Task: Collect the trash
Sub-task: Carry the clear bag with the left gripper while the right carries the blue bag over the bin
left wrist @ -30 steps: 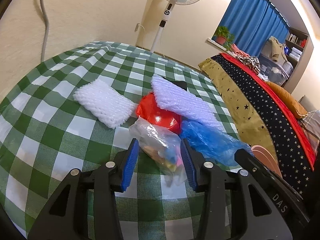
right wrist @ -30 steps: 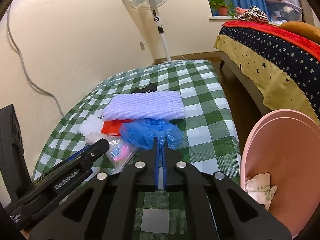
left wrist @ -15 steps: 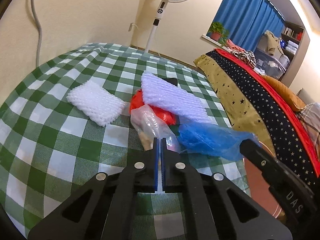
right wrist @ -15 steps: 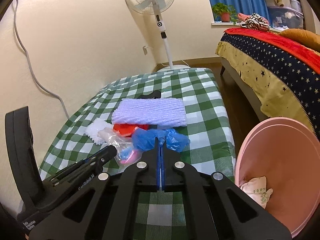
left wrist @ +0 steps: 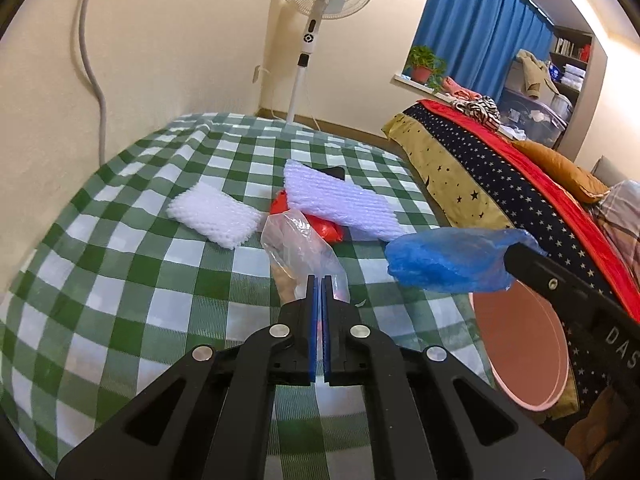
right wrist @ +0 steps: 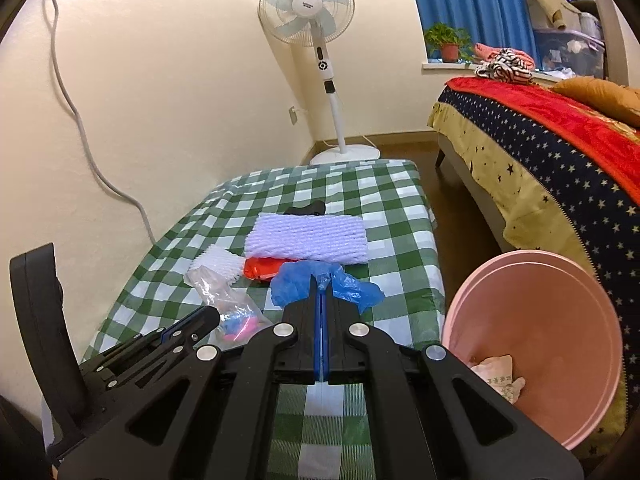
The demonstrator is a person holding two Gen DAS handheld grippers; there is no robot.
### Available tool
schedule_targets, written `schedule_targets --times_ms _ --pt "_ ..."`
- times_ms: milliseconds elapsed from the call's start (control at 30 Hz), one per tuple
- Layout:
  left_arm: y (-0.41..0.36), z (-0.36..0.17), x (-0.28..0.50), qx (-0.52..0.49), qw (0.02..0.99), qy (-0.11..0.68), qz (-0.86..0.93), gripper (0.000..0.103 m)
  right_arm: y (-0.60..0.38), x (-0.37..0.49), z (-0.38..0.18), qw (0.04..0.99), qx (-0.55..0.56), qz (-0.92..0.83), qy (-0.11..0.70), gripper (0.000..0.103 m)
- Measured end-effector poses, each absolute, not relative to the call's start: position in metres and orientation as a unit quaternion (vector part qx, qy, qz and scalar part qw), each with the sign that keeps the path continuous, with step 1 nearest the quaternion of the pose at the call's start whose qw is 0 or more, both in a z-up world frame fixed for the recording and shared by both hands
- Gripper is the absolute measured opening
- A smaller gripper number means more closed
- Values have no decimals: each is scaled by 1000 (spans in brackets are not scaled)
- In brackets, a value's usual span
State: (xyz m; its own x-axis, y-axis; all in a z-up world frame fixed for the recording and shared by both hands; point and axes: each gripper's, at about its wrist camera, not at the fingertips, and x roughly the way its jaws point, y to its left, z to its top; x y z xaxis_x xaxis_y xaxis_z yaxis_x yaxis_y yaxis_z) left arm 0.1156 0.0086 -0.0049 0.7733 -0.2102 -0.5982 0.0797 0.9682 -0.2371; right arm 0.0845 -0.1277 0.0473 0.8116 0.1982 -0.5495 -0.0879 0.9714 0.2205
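Note:
My left gripper [left wrist: 319,280] is shut on a clear plastic bag [left wrist: 298,244] and holds it above the green checked table [left wrist: 132,264]. My right gripper [right wrist: 321,286] is shut on a blue plastic bag [right wrist: 294,284], lifted off the table; the blue bag also shows in the left wrist view [left wrist: 452,258]. On the table lie a red wrapper [left wrist: 326,228], a large white foam net [left wrist: 340,200] over it, and a small white foam net [left wrist: 212,214]. A pink bin [right wrist: 536,328] stands right of the table with crumpled paper [right wrist: 498,374] inside.
A black object [left wrist: 332,171] peeks from behind the large foam net. A bed with a starred cover [right wrist: 540,148] stands to the right. A standing fan [right wrist: 316,12] is by the far wall. A grey cable [left wrist: 90,56] runs down the wall.
My left gripper has closed on the clear bag and lifted it. My right gripper has lifted the blue bag up and back from the pile.

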Motion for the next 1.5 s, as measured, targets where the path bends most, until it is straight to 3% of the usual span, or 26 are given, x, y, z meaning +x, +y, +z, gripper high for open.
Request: schedule_targets --times_ms 1500 --pt "-34 19 76 -64 943 302 -123 1 -169 27 76 960 92 20 265 0"
